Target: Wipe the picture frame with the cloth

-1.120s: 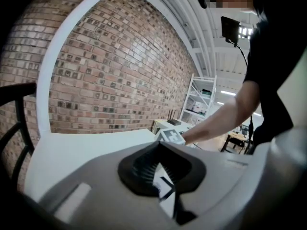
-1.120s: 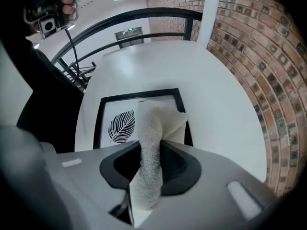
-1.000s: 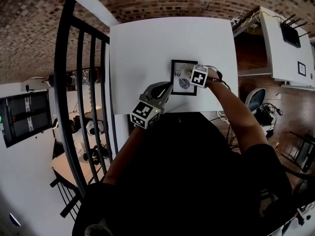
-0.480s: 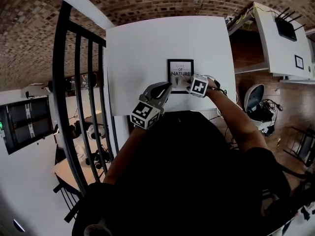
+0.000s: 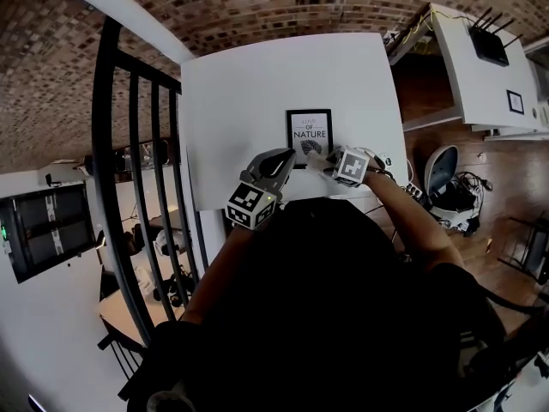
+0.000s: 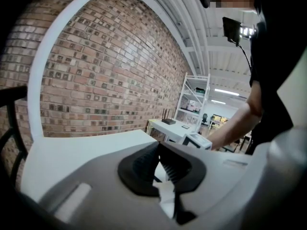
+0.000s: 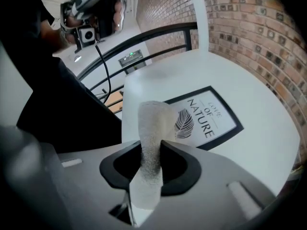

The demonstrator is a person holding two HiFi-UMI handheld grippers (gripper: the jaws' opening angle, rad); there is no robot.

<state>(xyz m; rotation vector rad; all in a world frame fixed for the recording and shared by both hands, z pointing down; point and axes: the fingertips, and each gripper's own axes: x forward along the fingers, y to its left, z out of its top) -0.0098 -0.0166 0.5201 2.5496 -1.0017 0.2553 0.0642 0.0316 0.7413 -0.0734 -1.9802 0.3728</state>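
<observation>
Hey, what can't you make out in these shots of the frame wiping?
- Head view: the picture frame's lower corners, covered by the left gripper and the right gripper.
- Right gripper view: whether the cloth touches the frame; the cloth itself covers that spot.
- Left gripper view: the frame, blocked by that gripper's own body.
- Head view: the frame's top line of print, too small.

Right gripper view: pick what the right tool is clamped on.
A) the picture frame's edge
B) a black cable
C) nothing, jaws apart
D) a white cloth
D: the right tool is shut on the white cloth, a strip of which stands up from between the jaws, while the picture frame lies flat on the table beyond.
</observation>
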